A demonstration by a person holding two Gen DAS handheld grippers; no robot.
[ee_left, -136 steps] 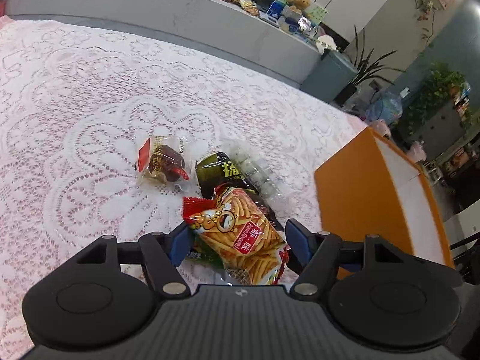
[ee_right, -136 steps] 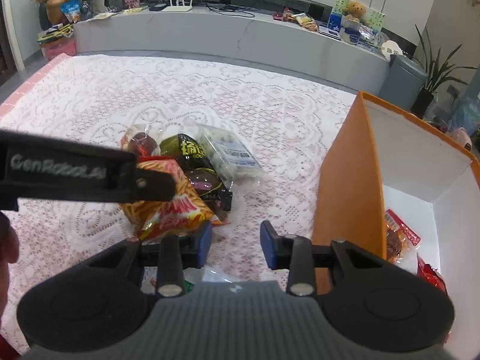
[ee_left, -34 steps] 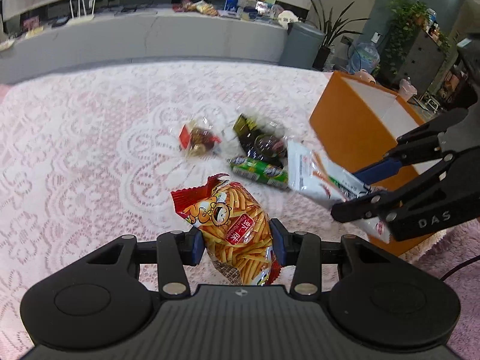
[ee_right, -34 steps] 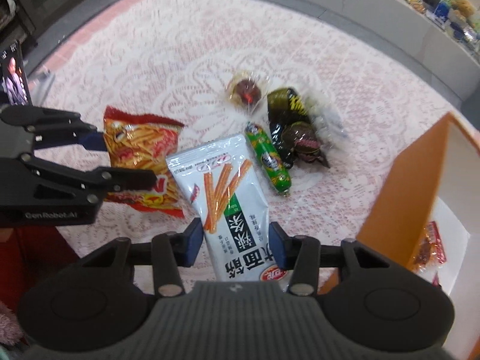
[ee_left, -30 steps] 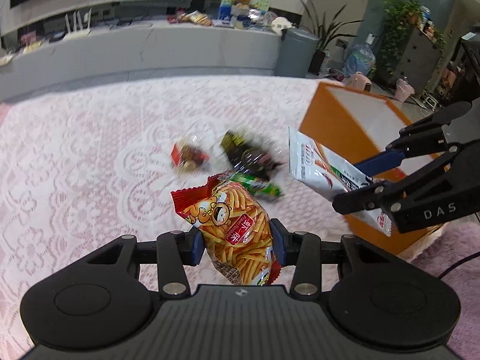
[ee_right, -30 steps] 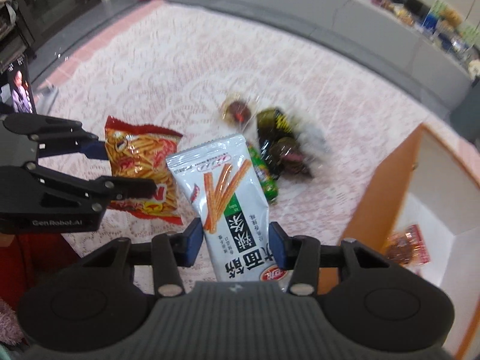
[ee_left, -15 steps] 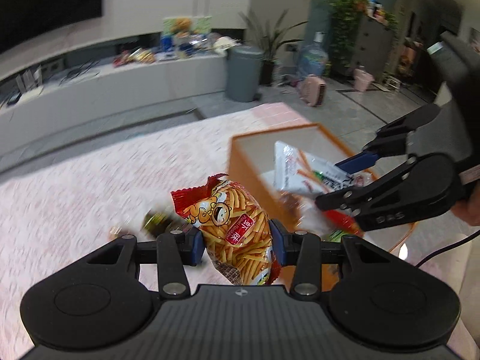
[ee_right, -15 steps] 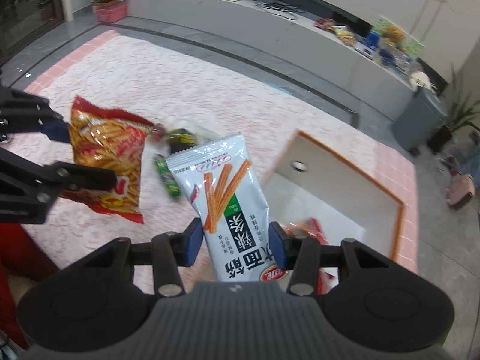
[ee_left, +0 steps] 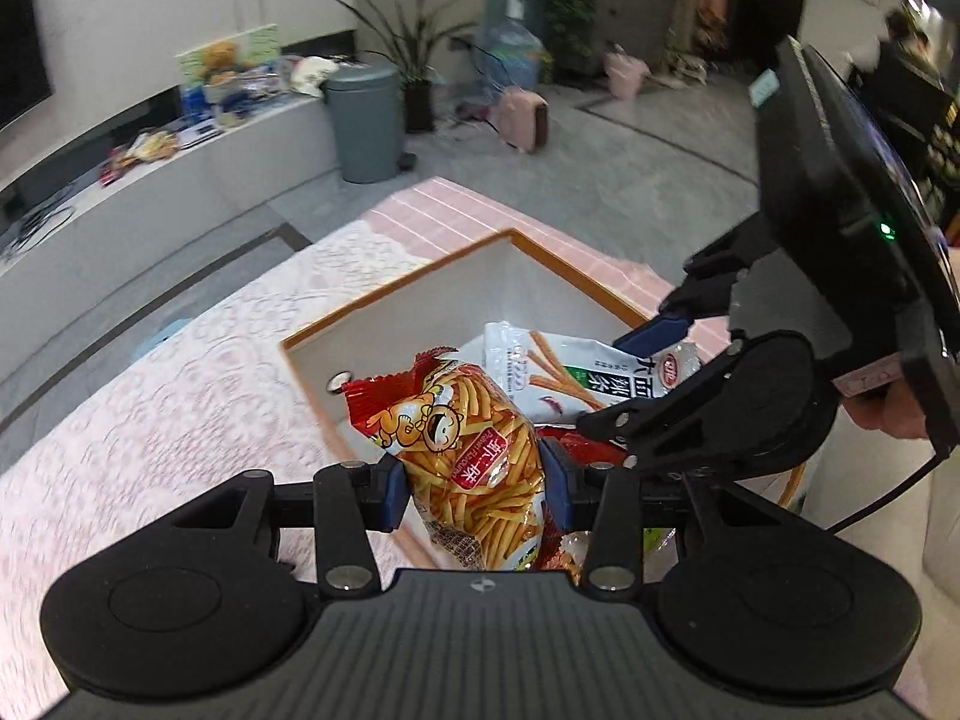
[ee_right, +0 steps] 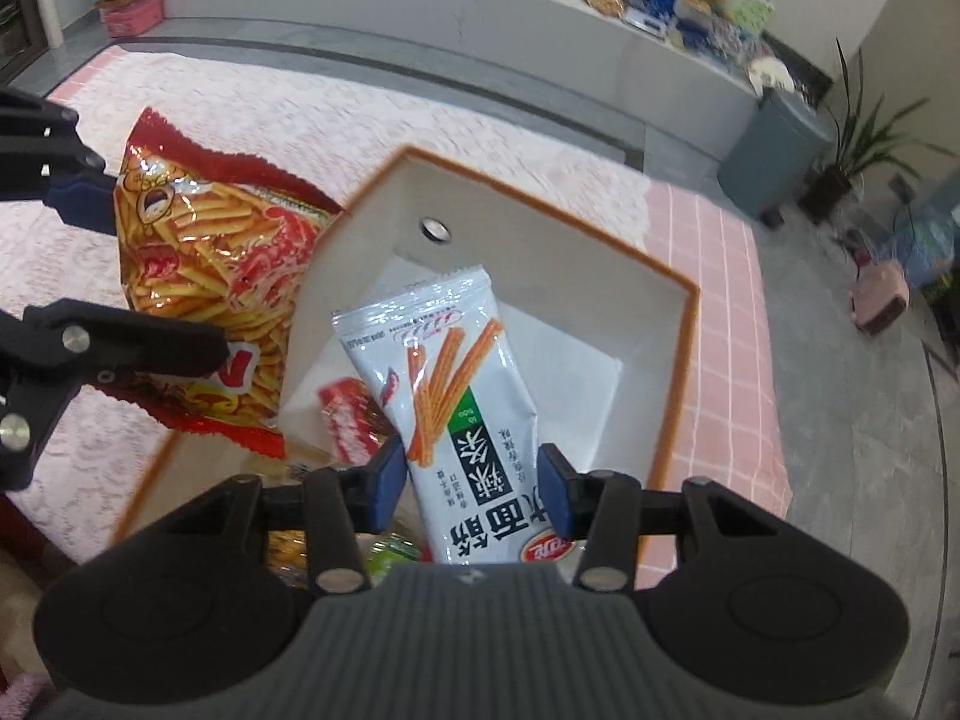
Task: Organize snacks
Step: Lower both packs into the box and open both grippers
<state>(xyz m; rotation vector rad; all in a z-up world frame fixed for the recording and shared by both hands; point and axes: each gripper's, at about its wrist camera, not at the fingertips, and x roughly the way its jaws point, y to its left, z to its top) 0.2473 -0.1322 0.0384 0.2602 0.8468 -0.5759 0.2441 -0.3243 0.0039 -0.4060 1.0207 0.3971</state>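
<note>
My left gripper (ee_left: 477, 489) is shut on a red and orange bag of fry-shaped chips (ee_left: 468, 450) and holds it over the near edge of the orange box (ee_left: 396, 294). My right gripper (ee_right: 471, 489) is shut on a white and green snack-stick packet (ee_right: 456, 414) and holds it above the box's white inside (ee_right: 576, 354). The chip bag (ee_right: 210, 276) hangs at the left in the right wrist view. The packet (ee_left: 570, 372) and the right gripper (ee_left: 648, 372) show at the right in the left wrist view. Red packets (ee_right: 345, 420) lie inside the box.
The box stands on a pink lace tablecloth (ee_left: 180, 408) near the table's pink tiled edge (ee_right: 714, 312). Behind are a long grey counter (ee_right: 480, 6) with clutter, a grey bin (ee_left: 366, 120) and potted plants (ee_right: 852, 138).
Both grippers have swung from the snack pile on the cloth to over the orange box, carrying their bags. The box now fills the middle of both views.
</note>
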